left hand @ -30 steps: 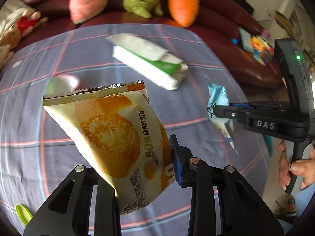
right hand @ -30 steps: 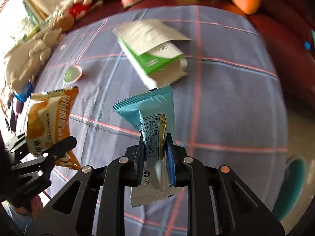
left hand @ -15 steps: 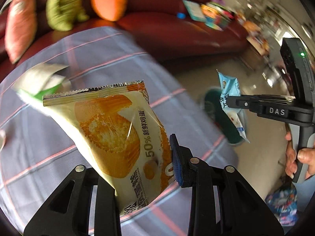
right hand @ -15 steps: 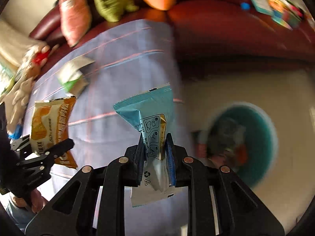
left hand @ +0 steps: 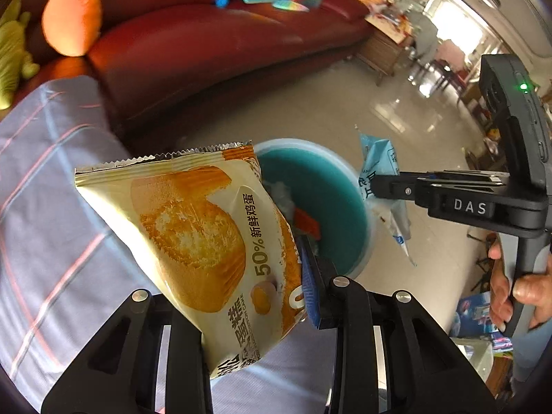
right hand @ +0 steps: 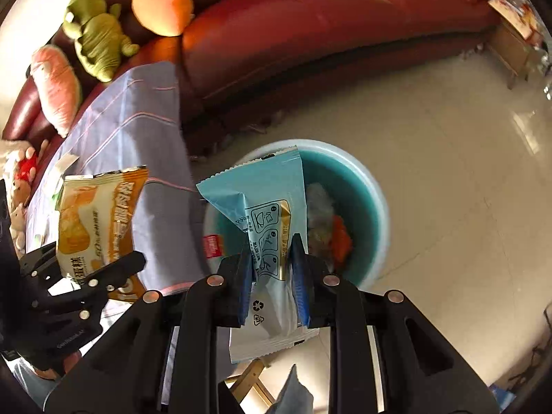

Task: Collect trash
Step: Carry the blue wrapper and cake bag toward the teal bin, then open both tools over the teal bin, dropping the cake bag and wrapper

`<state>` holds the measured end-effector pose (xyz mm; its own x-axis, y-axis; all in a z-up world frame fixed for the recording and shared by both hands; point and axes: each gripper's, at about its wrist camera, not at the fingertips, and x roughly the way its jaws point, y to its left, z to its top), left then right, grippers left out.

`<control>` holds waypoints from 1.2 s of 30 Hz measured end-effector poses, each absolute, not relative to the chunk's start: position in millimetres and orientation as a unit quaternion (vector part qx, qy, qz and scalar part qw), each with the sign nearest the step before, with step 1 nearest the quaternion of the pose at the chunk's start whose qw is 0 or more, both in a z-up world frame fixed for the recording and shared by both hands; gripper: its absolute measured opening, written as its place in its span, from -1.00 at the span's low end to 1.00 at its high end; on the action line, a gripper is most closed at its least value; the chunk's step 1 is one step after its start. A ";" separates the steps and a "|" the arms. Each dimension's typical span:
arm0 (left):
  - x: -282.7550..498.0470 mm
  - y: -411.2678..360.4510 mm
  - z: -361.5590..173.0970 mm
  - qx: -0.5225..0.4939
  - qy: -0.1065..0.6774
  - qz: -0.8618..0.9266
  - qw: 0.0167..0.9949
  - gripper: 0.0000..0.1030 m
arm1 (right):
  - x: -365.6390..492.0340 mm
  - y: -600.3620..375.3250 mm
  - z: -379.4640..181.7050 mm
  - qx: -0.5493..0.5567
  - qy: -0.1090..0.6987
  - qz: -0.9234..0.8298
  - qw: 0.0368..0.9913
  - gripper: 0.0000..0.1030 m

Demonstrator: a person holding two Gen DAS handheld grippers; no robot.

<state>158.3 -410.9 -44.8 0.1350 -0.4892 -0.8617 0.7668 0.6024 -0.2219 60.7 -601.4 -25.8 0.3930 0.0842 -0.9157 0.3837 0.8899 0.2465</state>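
Observation:
My left gripper is shut on a cream and orange cake wrapper, held over the table's edge beside a teal bin on the floor. My right gripper is shut on a light blue wrapper, which hangs above the teal bin. Trash lies inside the bin, including an orange-red piece. From the left wrist view the right gripper shows at the right with the blue wrapper, a hand on its handle. The left gripper and cake wrapper show at the left of the right wrist view.
A table under a grey-blue checked cloth stands left of the bin. A dark red sofa runs behind, with a carrot plush, a green plush and a pink cushion. Shiny tiled floor spreads to the right.
Both grippers have swung off the table toward the right, each still holding its wrapper. The teal bin has come into view under them; the green and white box has dropped out of sight.

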 end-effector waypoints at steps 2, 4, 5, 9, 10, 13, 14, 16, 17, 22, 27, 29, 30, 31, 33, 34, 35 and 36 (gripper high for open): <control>158.6 -422.5 -53.3 0.141 0.508 -0.429 0.733 -0.39 | 57.5 -610.6 -29.6 0.222 0.545 -0.100 0.802 -0.61; 157.6 -432.2 -60.7 0.144 0.513 -0.434 0.726 -0.39 | 55.1 -619.3 -33.2 0.227 0.547 -0.107 0.799 -0.61; 157.3 -435.0 -63.5 0.146 0.515 -0.436 0.724 -0.39 | 56.2 -620.2 -34.3 0.228 0.549 -0.109 0.797 -0.61; 160.8 -449.4 -73.7 0.150 0.521 -0.441 0.715 -0.32 | 55.4 -630.9 -39.8 0.232 0.552 -0.116 0.792 -0.60; 160.4 -448.6 -74.3 0.150 0.521 -0.442 0.715 -0.28 | 55.2 -633.8 -41.0 0.234 0.552 -0.118 0.791 -0.60; 162.4 -448.8 -78.1 0.149 0.521 -0.440 0.717 0.05 | 55.6 -640.3 -42.9 0.240 0.552 -0.124 0.789 -0.60; 163.7 -449.5 -78.9 0.150 0.519 -0.436 0.720 0.35 | 55.1 -642.3 -43.9 0.241 0.553 -0.126 0.788 -0.60; 164.8 -447.7 -76.7 0.148 0.512 -0.430 0.729 0.65 | 56.7 -641.3 -45.1 0.240 0.554 -0.129 0.786 -0.60; 165.4 -445.9 -76.0 0.147 0.508 -0.426 0.734 0.72 | 57.3 -641.6 -46.4 0.241 0.556 -0.129 0.785 -0.60; 167.1 -435.2 -74.3 0.153 0.511 -0.414 0.737 0.74 | 62.6 -639.6 -51.2 0.242 0.559 -0.127 0.782 -0.59; 168.5 -415.3 -70.9 0.147 0.511 -0.402 0.745 0.74 | 70.8 -632.2 -54.0 0.238 0.563 -0.122 0.782 -0.59; 170.4 -414.4 -69.9 0.146 0.511 -0.399 0.747 0.74 | 72.9 -629.6 -53.4 0.236 0.563 -0.120 0.783 -0.59; 170.9 -410.7 -68.8 0.146 0.510 -0.398 0.749 0.74 | 73.6 -628.5 -53.0 0.235 0.563 -0.119 0.783 -0.59; 170.9 -408.7 -67.8 0.145 0.509 -0.396 0.750 0.75 | 74.8 -626.8 -52.5 0.233 0.564 -0.119 0.784 -0.59; 170.6 -402.7 -66.3 0.145 0.507 -0.393 0.753 0.75 | 75.9 -625.1 -51.7 0.230 0.564 -0.119 0.784 -0.58; 171.5 -410.0 -66.2 0.147 0.506 -0.393 0.754 0.75 | 76.4 -624.2 -50.9 0.229 0.564 -0.118 0.784 -0.58; 171.1 -410.8 -66.8 0.148 0.507 -0.393 0.753 0.75 | 76.3 -624.7 -50.5 0.229 0.564 -0.117 0.785 -0.58; 170.5 -410.7 -67.3 0.150 0.508 -0.393 0.752 0.75 | 76.9 -623.9 -50.5 0.230 0.565 -0.116 0.784 -0.57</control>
<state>170.5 -410.7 -67.3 0.1749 -0.4384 -0.8816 0.7426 0.6467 -0.1742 76.9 -623.9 -50.5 0.3355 0.0781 -0.9388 0.4406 0.8678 0.2297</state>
